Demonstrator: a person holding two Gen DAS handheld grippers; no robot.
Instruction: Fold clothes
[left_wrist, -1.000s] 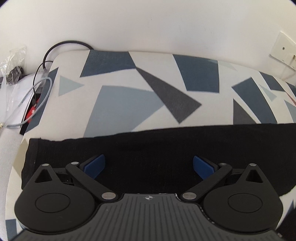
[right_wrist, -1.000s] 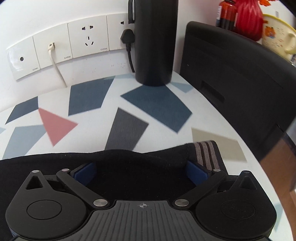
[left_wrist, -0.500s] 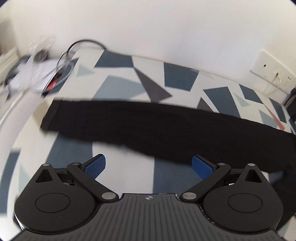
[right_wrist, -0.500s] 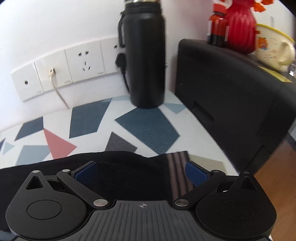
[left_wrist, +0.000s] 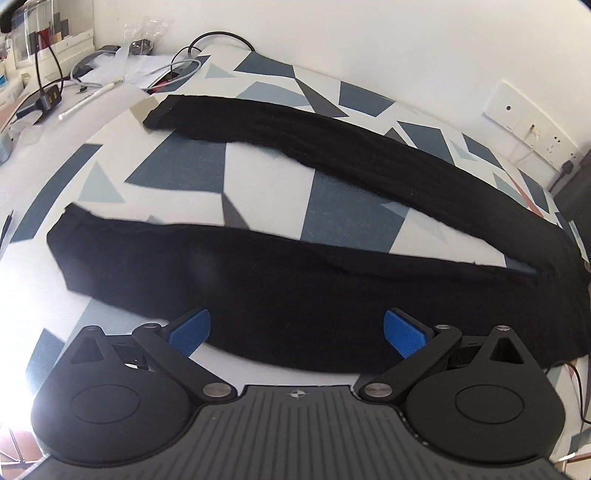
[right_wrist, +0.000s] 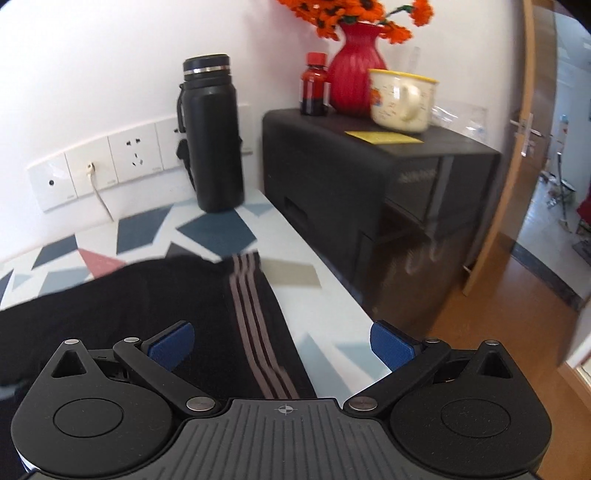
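A: Where did your black trousers lie?

B: Flat on the patterned table, legs spread in a V, striped waistband at the right edge.

A: Your grippers?

B: Your left gripper hung over the near leg, jaws wide, gripping nothing. Your right gripper hung over the waistband, jaws wide too. A black flask stood by the wall sockets.

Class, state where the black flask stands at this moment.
In the right wrist view the black flask stands upright at the table's far edge against the wall, in front of the sockets and left of the black cabinet.
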